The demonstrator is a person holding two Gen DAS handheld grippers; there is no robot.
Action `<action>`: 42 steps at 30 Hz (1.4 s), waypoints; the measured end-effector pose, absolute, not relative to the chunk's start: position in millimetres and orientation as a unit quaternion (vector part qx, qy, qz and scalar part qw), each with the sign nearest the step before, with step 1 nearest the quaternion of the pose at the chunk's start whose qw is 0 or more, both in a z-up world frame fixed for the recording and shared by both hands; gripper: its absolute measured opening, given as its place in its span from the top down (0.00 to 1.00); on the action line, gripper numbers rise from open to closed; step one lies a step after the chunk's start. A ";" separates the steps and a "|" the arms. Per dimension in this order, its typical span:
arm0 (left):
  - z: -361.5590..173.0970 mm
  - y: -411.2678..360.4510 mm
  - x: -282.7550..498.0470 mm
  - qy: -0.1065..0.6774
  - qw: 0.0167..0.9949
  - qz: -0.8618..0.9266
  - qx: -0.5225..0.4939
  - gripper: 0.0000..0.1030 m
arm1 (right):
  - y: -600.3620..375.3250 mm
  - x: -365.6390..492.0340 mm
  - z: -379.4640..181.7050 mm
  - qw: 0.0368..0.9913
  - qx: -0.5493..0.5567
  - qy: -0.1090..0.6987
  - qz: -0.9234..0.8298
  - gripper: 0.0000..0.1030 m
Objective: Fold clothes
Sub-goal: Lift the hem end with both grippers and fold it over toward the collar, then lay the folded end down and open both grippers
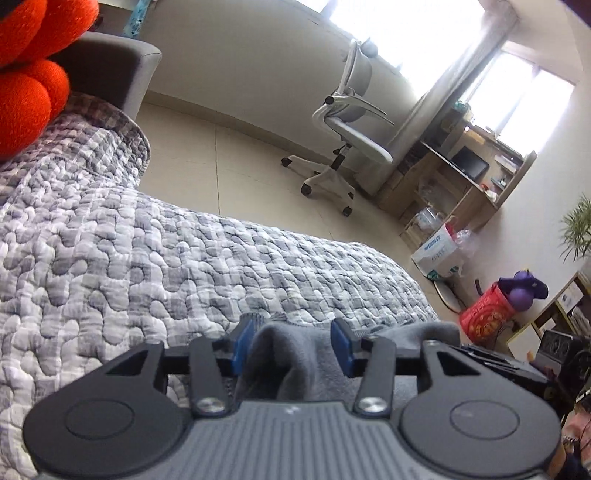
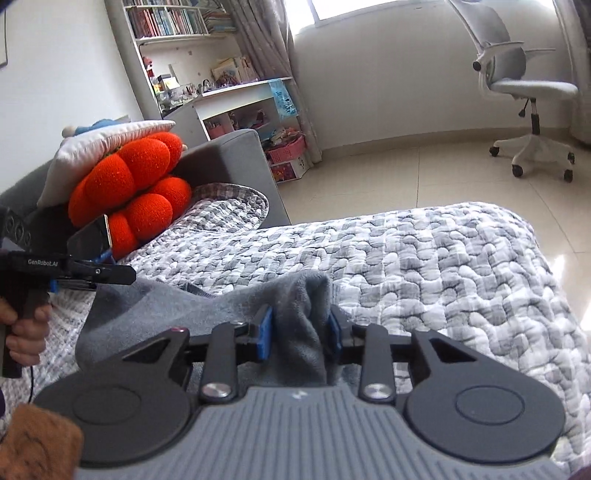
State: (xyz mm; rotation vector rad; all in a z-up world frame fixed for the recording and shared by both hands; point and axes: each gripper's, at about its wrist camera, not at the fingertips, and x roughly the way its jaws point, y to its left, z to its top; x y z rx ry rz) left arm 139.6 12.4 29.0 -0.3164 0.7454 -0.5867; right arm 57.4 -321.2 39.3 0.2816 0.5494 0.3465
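Fingers [image 1: 243, 345] of both grippers parted, bunched grey garment [image 2: 299, 325] loose between each pair, over quilt [image 2: 443, 266].

Your right gripper's body hides the near end of the grey garment [image 2: 295, 295]. The orange cushion [image 1: 26, 74] is cut off at the left edge, and the shelf books [image 2: 166, 20] are too small to read.
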 end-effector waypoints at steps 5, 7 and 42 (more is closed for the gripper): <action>23.6 4.7 130.7 0.337 0.895 -0.259 -0.134 0.82 | -317.7 54.5 41.7 0.943 0.143 0.261 0.151 0.82; 30.1 4.3 124.4 0.316 0.904 -0.255 -0.130 0.85 | -318.0 52.2 45.1 0.945 0.147 0.250 0.148 0.85; 68.6 19.3 126.2 0.275 0.948 -0.121 -0.105 0.53 | -307.3 58.7 76.6 0.960 0.124 0.252 0.019 0.62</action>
